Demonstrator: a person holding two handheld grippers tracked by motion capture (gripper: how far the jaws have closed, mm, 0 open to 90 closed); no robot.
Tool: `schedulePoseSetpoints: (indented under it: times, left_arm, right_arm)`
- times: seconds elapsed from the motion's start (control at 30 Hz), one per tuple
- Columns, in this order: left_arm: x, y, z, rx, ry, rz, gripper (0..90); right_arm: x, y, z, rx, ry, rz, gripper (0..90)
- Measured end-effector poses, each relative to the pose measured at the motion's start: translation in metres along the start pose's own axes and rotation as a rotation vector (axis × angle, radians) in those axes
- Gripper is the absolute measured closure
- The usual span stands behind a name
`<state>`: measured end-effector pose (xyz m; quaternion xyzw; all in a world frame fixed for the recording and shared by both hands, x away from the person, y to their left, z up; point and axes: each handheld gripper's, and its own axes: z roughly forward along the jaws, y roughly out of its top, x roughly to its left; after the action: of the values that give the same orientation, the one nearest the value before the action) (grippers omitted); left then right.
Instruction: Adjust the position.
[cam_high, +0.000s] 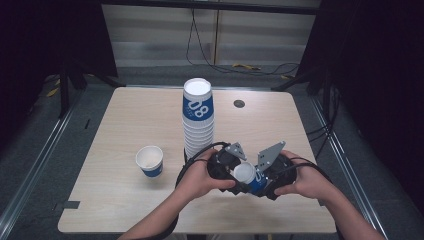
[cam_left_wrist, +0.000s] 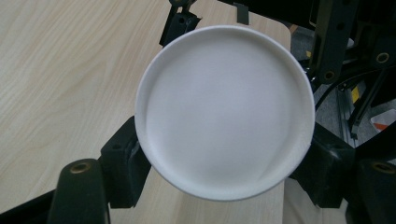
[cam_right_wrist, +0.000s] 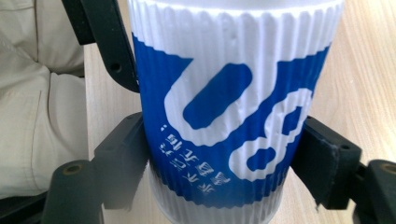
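A ribbed white paper cup (cam_high: 245, 172) with blue print is held on its side just above the table's front edge, between my two grippers. My left gripper (cam_high: 239, 175) grips it at the base end. In the left gripper view the round white base (cam_left_wrist: 224, 112) faces the camera and both pads (cam_left_wrist: 122, 161) press on its sides. My right gripper (cam_high: 260, 184) grips the blue printed body (cam_right_wrist: 219, 107), with a pad (cam_right_wrist: 322, 156) against each side. A tall stack of upturned cups (cam_high: 198, 120) stands just behind the hands.
A single upright cup (cam_high: 150, 161) stands left of the hands on the wooden table (cam_high: 125, 125). A dark round grommet (cam_high: 239, 103) sits at the table's back. Cables run across the floor behind. The person's light trousers (cam_right_wrist: 32, 93) are close to the near edge.
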<state>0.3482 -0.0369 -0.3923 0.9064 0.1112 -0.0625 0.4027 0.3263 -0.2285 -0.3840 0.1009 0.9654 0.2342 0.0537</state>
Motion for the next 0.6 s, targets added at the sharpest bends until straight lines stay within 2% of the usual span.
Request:
schedulePoseSetpoints:
  times: [0.03, 0.07, 0.13, 0.2, 0.3, 0.33, 0.43, 0.5, 0.6]
  left_arm:
    - [0.0, 0.0, -0.001, 0.005, -0.007, -0.004, 28.6]
    - [0.0, -0.001, -0.002, -0.001, -0.015, -0.015, 28.6]
    - [0.001, -0.002, -0.003, 0.001, -0.02, -0.015, 28.6]
    - [0.002, -0.004, -0.005, -0.011, -0.023, -0.033, 28.6]
    - [0.002, -0.005, -0.007, -0.02, -0.025, -0.037, 28.5]
    - [0.003, -0.005, -0.009, -0.03, -0.02, -0.035, 28.5]
    - [0.003, -0.006, -0.01, -0.037, -0.026, -0.051, 28.5]
    - [0.004, -0.006, -0.013, -0.053, -0.019, -0.056, 28.5]
    - [0.005, -0.005, -0.017, -0.054, -0.018, -0.057, 28.5]
  right_arm:
    - [0.0, 0.0, 0.0, -0.005, -0.006, 0.001, 23.1]
    - [0.001, -0.002, 0.0, -0.03, 0.015, 0.021, 22.2]
    - [0.0, -0.003, 0.0, -0.041, 0.016, 0.018, 21.7]
    - [0.0, -0.006, 0.001, -0.079, 0.021, 0.049, 20.1]
    - [0.0, -0.008, 0.001, -0.097, 0.007, 0.069, 16.4]
    - [-0.001, -0.011, 0.0, -0.13, 0.017, 0.108, 15.7]
    - [-0.002, -0.014, -0.001, -0.155, 0.014, 0.126, 13.6]
    - [-0.003, -0.017, -0.002, -0.196, 0.015, 0.154, 13.8]
    - [-0.004, -0.02, -0.004, -0.222, 0.002, 0.158, 13.6]
